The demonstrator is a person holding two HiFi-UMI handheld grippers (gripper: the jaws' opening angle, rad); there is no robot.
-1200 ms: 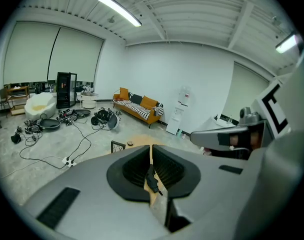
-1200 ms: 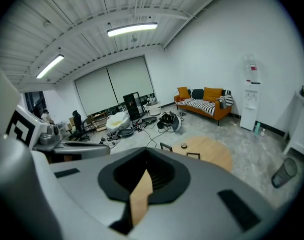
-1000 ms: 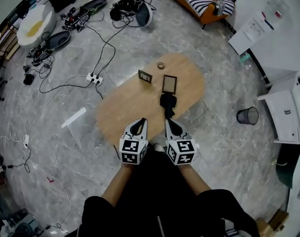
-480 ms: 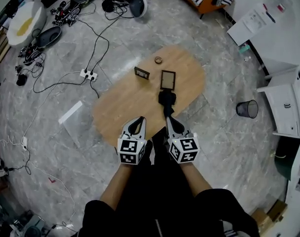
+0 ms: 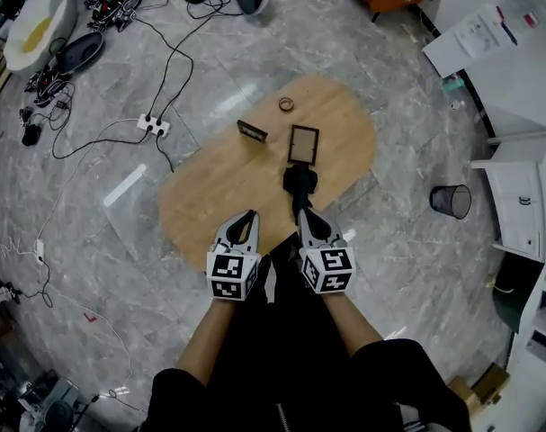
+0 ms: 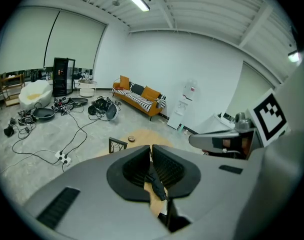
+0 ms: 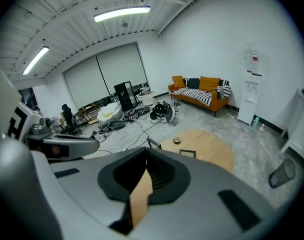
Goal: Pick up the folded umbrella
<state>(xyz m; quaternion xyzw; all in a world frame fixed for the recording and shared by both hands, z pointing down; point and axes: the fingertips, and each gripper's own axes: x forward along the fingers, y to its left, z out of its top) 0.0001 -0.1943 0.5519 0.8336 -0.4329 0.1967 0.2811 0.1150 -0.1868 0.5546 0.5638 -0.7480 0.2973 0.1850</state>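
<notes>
The folded black umbrella [image 5: 299,185] lies on the oval wooden table [image 5: 228,187], its near end pointing at the person. My right gripper [image 5: 307,216] is shut and empty, its tips just short of the umbrella's near end. My left gripper [image 5: 246,217] hangs over the table's near edge, left of the umbrella, jaws together with nothing held. In the left gripper view a dark strip of the umbrella [image 6: 156,185] shows below the closed left gripper [image 6: 150,151]. The right gripper view shows the shut right gripper [image 7: 145,156] over the table [image 7: 207,146]; the umbrella is hidden there.
Two small picture frames [image 5: 252,130] [image 5: 303,143] and a tape roll [image 5: 285,104] sit on the table's far half. A power strip [image 5: 151,126] with cables lies on the floor to the left. At the right stand a mesh bin [image 5: 450,201] and white furniture [image 5: 515,205].
Both grippers have moved forward and down toward the table's near edge, side by side. The right one's tips are now closer to the umbrella's near end. Both stay shut.
</notes>
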